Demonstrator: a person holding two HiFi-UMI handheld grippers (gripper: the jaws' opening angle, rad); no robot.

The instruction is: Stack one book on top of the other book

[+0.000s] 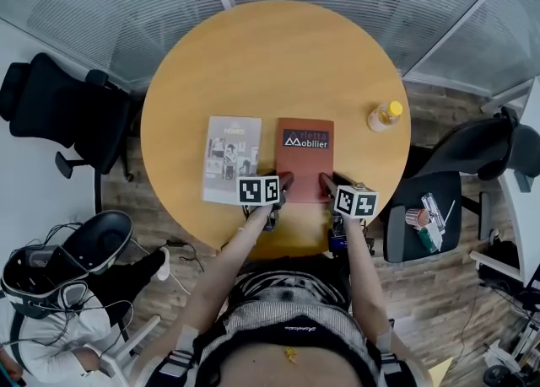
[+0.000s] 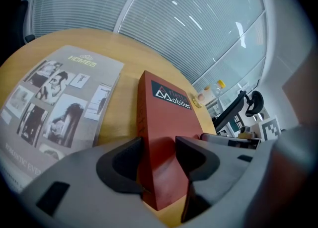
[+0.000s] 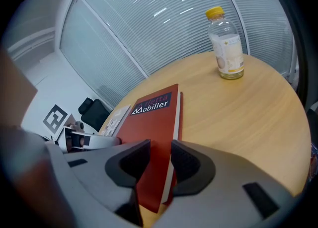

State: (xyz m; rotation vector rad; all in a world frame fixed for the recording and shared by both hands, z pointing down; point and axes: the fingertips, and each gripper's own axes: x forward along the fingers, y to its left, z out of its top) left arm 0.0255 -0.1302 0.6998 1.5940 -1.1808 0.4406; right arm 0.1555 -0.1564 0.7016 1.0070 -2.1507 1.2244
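On the round wooden table (image 1: 186,107), head view: the red book (image 1: 305,158) lies flat near the centre, cover up. The grey book (image 1: 231,159) lies flat just beside it at 9 o'clock, with a strip of bare tabletop between the two. A yellow-capped bottle (image 1: 385,115) stands upright at 2 o'clock from the red book, well apart from it. The left gripper (image 1: 284,183) sits at the red book's 7 o'clock corner. The right gripper (image 1: 326,184) sits at its 5 o'clock corner.

Left gripper view: the jaws stand apart and straddle the near spine corner of the red book (image 2: 166,117). The 9 o'clock jaw lies alongside the spine face. The 3 o'clock jaw lies over the cover. The grey book (image 2: 59,103) lies at 10 o'clock.

Right gripper view: the jaws stand apart and straddle the near page-edge corner of the red book (image 3: 156,122). The 9 o'clock jaw lies over the cover. The 3 o'clock jaw lies alongside the white page edge. The bottle (image 3: 226,43) stands at 1 o'clock.
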